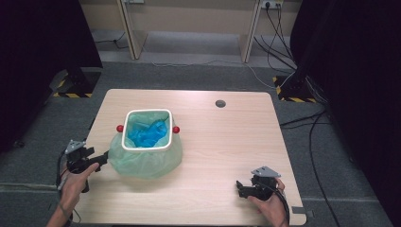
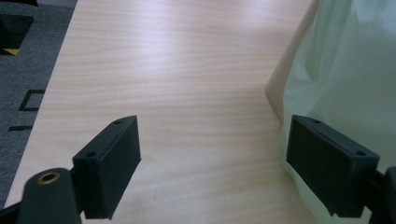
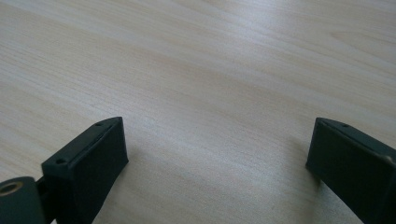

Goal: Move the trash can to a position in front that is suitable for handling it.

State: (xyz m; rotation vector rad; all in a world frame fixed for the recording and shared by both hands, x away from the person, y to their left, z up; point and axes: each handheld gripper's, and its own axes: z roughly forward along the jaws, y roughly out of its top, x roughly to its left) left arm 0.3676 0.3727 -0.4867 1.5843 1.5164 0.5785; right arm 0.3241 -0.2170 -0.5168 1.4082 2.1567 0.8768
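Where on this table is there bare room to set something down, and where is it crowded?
Most of the table is bare: the wide stretch between the green-lined bin and the right edge, bounded in front by the right gripper, with a small grey grommet at the back. It is crowded at front left, where the left gripper sits against the bag.

A light wooden table (image 1: 222, 142) with a round grommet (image 1: 220, 103) stands on grey carpet (image 1: 189, 75). Black curtains (image 1: 38, 56) flank both sides. Beyond, pale desk legs (image 1: 130, 33) rise; cables (image 1: 279, 42) run to a wall socket (image 1: 271, 4).
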